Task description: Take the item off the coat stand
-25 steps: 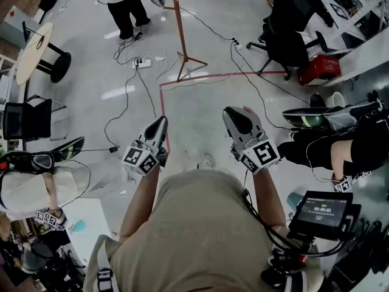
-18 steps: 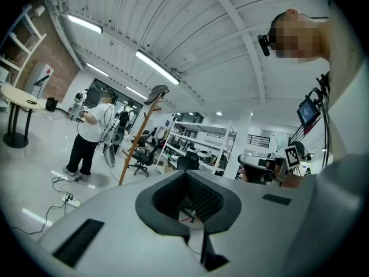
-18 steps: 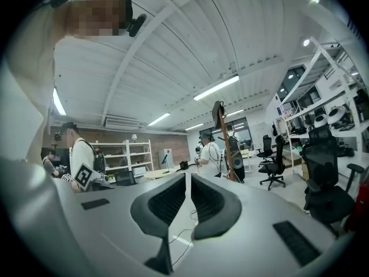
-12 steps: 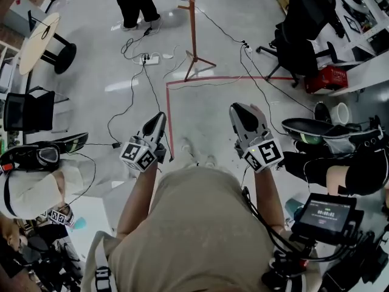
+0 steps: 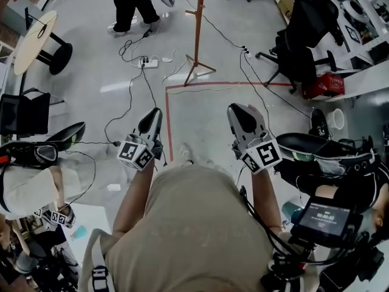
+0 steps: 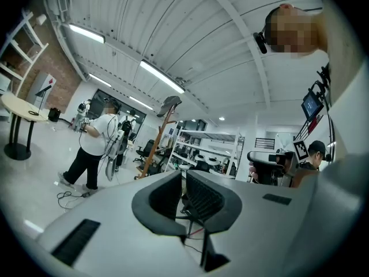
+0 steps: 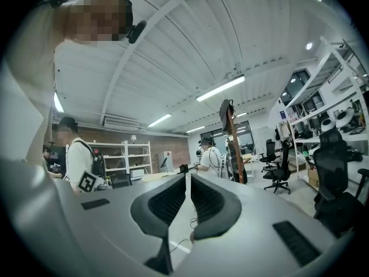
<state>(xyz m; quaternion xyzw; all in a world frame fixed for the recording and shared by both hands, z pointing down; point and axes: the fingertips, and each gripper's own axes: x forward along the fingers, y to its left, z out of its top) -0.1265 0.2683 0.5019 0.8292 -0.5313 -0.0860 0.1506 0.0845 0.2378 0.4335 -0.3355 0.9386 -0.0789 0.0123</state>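
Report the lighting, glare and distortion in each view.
Head view: even overhead light, pale glare patches on the glossy floor, straight lines bowed towards the edges. Left gripper view: strong fisheye with black corners; the ceiling light strips are blown out, and the coat stand looks small and leaning. Right gripper view: same fisheye and black corners, one bright strip light.

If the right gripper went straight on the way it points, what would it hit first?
Nothing close: the right gripper, jaws shut, points level over open floor. The coat stand stands a little right of that line, so it would likely pass beside it; depth is hard to judge.
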